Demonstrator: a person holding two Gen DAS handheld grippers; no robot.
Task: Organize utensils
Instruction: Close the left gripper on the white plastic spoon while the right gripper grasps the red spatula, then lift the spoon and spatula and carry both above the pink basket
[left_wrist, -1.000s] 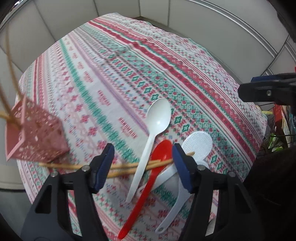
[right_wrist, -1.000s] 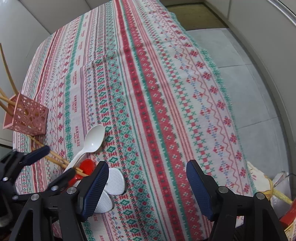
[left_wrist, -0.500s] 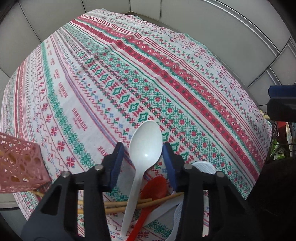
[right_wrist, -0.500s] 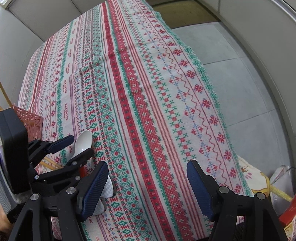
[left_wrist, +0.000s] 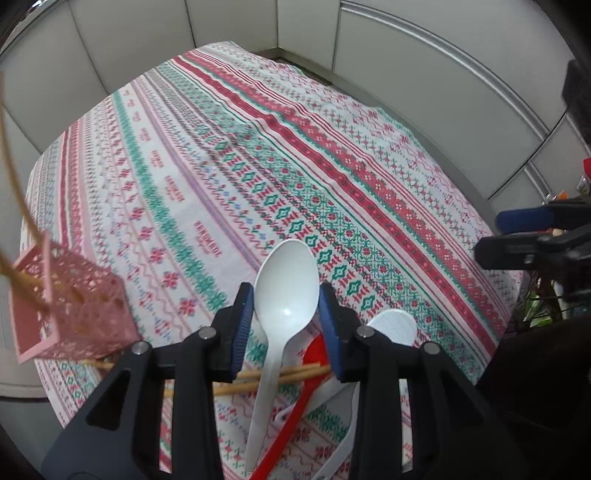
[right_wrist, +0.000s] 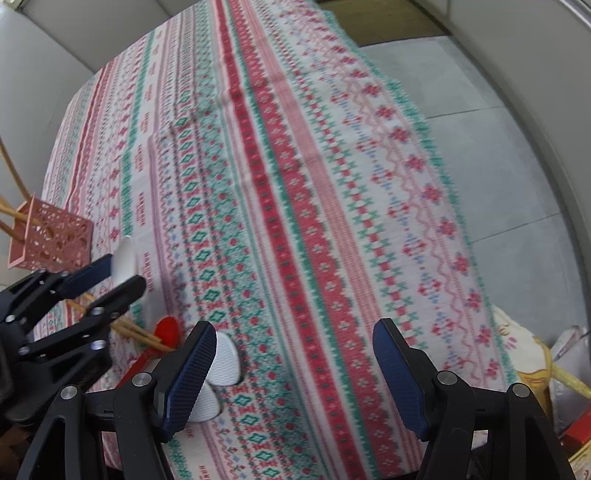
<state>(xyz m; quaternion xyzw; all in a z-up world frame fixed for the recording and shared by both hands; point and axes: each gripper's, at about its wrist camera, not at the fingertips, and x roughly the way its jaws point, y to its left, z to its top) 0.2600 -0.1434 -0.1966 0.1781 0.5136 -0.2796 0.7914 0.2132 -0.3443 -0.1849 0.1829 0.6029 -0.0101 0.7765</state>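
The left gripper (left_wrist: 286, 315) pinches the bowl of a white spoon (left_wrist: 285, 291) between its blue pads, and the handle trails down below the jaws over the pile. The right gripper (right_wrist: 293, 373) stands spread wide with nothing between its fingers, hovering over the patterned tablecloth (right_wrist: 303, 206).

Ahead and to the left of the left gripper sits a pink lattice holder (left_wrist: 70, 310), which already has a few wooden chopsticks (left_wrist: 14, 206) standing in it. That part of the sorting looks done.

More remains. Directly under the left gripper lie two loose chopsticks (left_wrist: 295, 371), a red spoon (left_wrist: 303, 398), and flat white utensils (left_wrist: 395, 325), one of which peeks out behind the right gripper's left finger in its own view. All of these rest on the cloth, overlapping each other.

Judging by this, the task is at an early to middle stage: the white spoon is picked but not yet in the holder, and several pieces wait.
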